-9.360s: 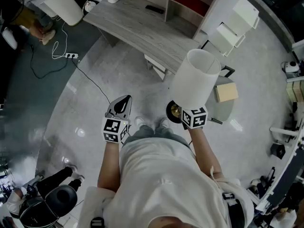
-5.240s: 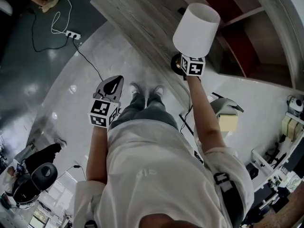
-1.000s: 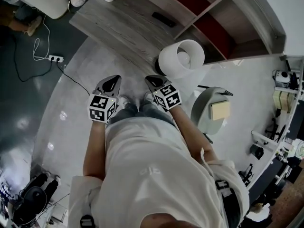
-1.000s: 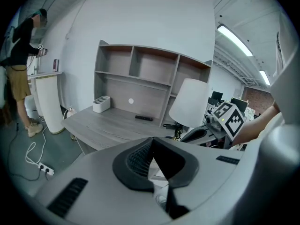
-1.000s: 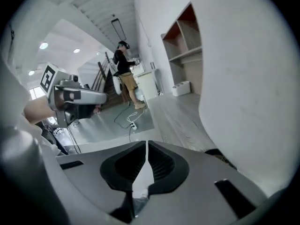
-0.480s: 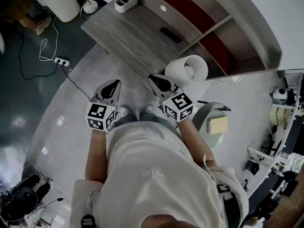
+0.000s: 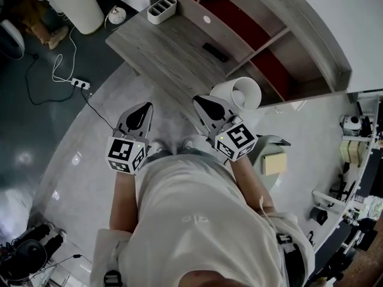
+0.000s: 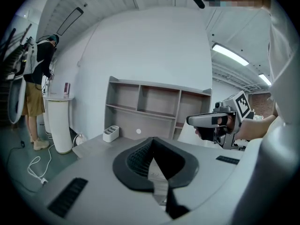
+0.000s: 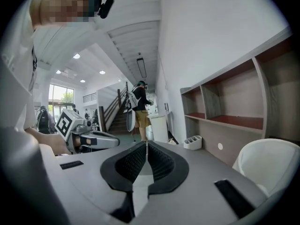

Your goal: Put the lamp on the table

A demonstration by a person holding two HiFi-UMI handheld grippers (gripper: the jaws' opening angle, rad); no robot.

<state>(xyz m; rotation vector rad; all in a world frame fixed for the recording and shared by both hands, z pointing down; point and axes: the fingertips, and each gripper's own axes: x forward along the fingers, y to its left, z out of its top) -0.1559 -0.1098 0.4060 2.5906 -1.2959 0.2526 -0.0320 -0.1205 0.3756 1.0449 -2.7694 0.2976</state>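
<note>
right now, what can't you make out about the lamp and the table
- lamp base: in the head view it is hidden under the lamp shade and the right gripper, so whether it stands on the table cannot be told.
- lamp shade in the right gripper view: cut off by the picture's edge and that gripper's own body.
- dark flat thing on the table: too small in the head view to identify.

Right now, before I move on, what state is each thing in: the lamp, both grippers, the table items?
White-shaded lamp: upright at the grey wooden table edge, free of both grippers; base hidden.
Left gripper: shut, empty.
Right gripper: shut, empty.
White compartment holder: upright on the table.
Flat black bar: lying flat on the table.
</note>
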